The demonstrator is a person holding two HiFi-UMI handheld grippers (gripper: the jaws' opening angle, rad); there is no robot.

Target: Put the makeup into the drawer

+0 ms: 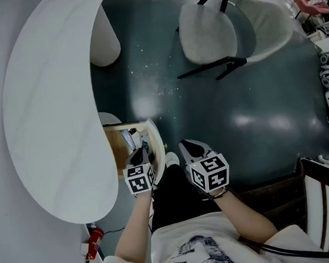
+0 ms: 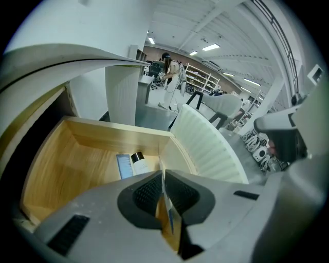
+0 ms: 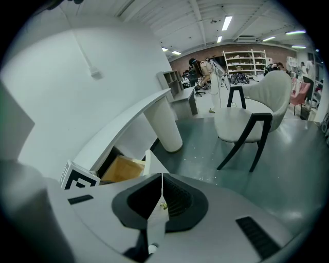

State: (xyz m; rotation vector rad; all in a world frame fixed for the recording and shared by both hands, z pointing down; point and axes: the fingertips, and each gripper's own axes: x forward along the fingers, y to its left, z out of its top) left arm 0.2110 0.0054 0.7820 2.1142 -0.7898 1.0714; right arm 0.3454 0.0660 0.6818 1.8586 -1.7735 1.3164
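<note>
Makeup lying in the open drawer

I saw the drawer standing open, pale wood inside with a ribbed white front. On its floor a flat blue case lay right beside a white bottle with a black cap.

The left gripper points forward and steeply down. Its jaws are pressed together with nothing between them. The left cube sits at its rear, facing up toward the head view. Behind it the bare left forearm runs back to the lower edge of that view. The right gripper is just beside the left one, not touching it, and also points forward and down. Its jaws are likewise closed on nothing. The right cube sits at its rear, and the bare right forearm angles in from the lower right.
</note>
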